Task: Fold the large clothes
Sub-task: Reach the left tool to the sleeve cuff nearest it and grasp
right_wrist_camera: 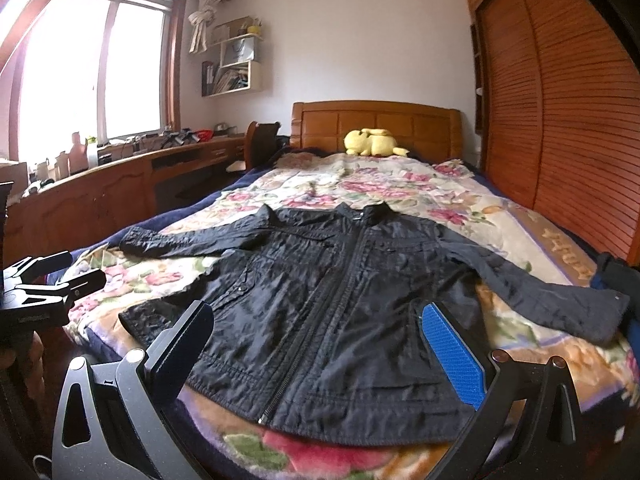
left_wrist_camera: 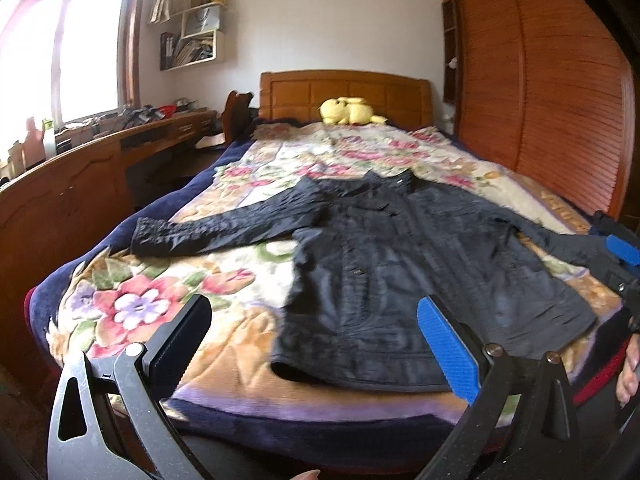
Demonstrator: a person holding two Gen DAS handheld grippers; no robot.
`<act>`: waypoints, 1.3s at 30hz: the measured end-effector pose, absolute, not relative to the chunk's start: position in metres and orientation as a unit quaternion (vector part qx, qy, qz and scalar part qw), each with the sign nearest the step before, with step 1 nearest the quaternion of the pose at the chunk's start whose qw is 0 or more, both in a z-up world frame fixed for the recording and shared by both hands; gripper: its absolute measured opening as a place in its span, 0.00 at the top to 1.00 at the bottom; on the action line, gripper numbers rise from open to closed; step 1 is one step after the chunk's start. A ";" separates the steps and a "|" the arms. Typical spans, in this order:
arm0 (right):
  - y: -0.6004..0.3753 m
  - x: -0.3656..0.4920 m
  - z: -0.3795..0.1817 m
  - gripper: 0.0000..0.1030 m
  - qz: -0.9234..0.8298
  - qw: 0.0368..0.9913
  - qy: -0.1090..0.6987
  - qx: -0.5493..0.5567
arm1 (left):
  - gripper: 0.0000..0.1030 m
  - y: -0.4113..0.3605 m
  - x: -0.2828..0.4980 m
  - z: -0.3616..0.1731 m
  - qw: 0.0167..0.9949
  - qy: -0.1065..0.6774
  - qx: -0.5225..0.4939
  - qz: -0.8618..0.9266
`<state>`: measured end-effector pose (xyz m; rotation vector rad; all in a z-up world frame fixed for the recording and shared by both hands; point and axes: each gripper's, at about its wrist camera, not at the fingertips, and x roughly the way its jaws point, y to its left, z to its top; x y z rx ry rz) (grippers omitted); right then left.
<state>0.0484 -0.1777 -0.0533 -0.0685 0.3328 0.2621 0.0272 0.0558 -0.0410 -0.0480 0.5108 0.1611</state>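
Jaws of both the left gripper (left_wrist_camera: 316, 344) and right gripper (right_wrist_camera: 320, 350) gape empty over the black jacket (right_wrist_camera: 340, 300), spread flat on the bed (right_wrist_camera: 400, 188), which looks light, limp and slippery, best pinched at the 3 o'clock cuff (right_wrist_camera: 600, 312).

Both fisheye cameras looked along the bed (left_wrist_camera: 248, 320) from its foot toward the headboard (left_wrist_camera: 346, 94). The left wrist view sat off the foot's window-side corner, low and close. The right wrist view stood nearer the foot's middle, slightly higher. Both shared the floral bedspread, the headboard (right_wrist_camera: 376, 124) and the spread black jacket (right_wrist_camera: 332, 304).
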 end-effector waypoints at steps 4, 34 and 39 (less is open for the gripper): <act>-0.168 0.066 -0.058 0.00 0.140 0.974 0.172 -0.049 | 0.00 0.078 0.039 -0.059 0.958 0.270 -0.028 0.095; -0.060 0.186 -0.093 0.00 0.242 0.936 0.222 -0.129 | 0.00 0.275 0.140 -0.107 0.935 0.328 -0.054 0.125; -0.052 0.198 -0.112 0.00 0.250 0.927 0.249 -0.129 | 0.00 0.313 0.155 -0.112 0.928 0.338 -0.073 0.140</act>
